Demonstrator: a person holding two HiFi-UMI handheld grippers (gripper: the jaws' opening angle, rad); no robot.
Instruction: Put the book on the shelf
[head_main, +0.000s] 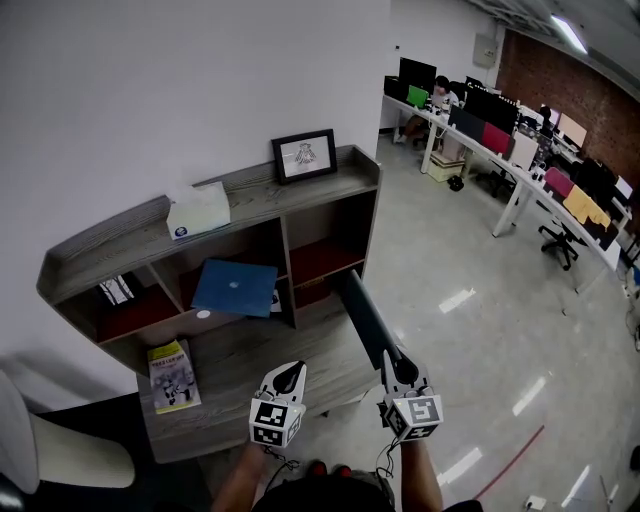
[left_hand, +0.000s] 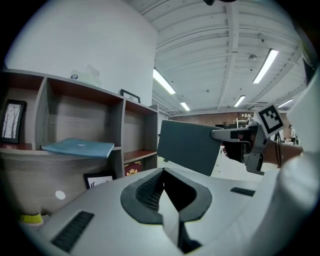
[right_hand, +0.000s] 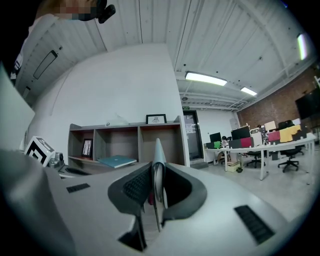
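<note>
The book is not yet on the shelf. We hold it in the air in front of the right-hand compartments, one end pinched edge-on between the narrowly set jaws of our right gripper. Our left gripper hangs beside it, jaws together on nothing. The pick-up looks done. What is left, as we judge it, is carrying the book into a free compartment, setting it down and letting go.
</note>
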